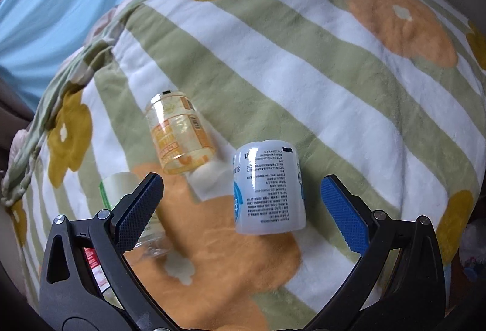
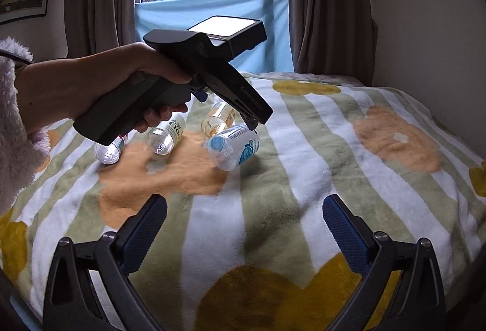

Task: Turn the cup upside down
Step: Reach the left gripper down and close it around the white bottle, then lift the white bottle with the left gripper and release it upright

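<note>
Cups lie on their sides on striped flower blanket [image 1: 303,63]. White cup [image 1: 267,188] is between the spread, empty fingers of left gripper [image 1: 243,209]. Orange cup [image 1: 179,133] just behind it. Right gripper [image 2: 244,227] spread wide, empty, well back from cups.

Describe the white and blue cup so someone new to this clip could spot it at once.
On the striped flower blanket, four cups lie on their sides around an orange flower. The white and blue cup is the one nearest the open left gripper; its neighbours are see-through, while it alone is solid white with blue printing.
</note>
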